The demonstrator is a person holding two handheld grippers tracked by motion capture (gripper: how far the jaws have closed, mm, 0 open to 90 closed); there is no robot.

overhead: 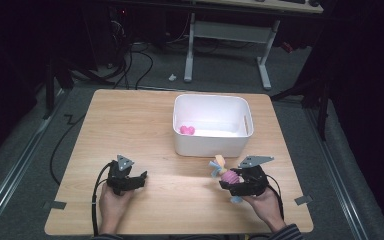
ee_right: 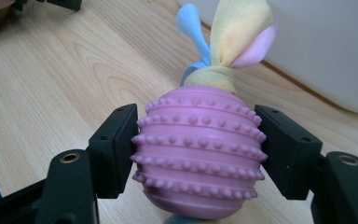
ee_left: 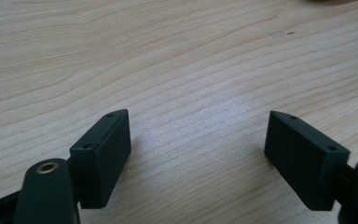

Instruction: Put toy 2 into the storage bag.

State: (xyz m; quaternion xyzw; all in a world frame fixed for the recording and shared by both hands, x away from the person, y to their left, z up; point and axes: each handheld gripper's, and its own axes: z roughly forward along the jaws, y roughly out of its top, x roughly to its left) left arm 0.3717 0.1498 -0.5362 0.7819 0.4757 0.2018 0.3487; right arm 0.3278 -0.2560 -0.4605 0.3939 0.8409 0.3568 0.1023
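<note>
My right hand-held gripper (ee_right: 199,156) is clamped on the pink studded ball (ee_right: 199,158), one pad against each side of its ribbed body. A knotted tuft of yellow, blue and pink cloth strips (ee_right: 230,35) stands out of the ball's far end, and a blue strip hangs below it in the high view. There the ball (overhead: 228,176) sits in the jaws just in front of the white bin (overhead: 213,145), near the bin's front wall but apart from it; whether it is clear of the counter (overhead: 155,120) I cannot tell for certain.

My left hand-held gripper (ee_left: 198,154) rests over bare counter with its jaws wide apart and nothing between them.

Step in hand, as I judge it: the toy is grasped and ready for transfer. A small pink object (overhead: 187,130) already lies in the bin's left corner, which suggests the bin is the destination.

Next move calls for:
- raising the ball above the bin's rim;
- carrying it forward over the opening;
- keeping the trailing cloth clear of the rim;
- opening the jaws only once over the interior.
</note>
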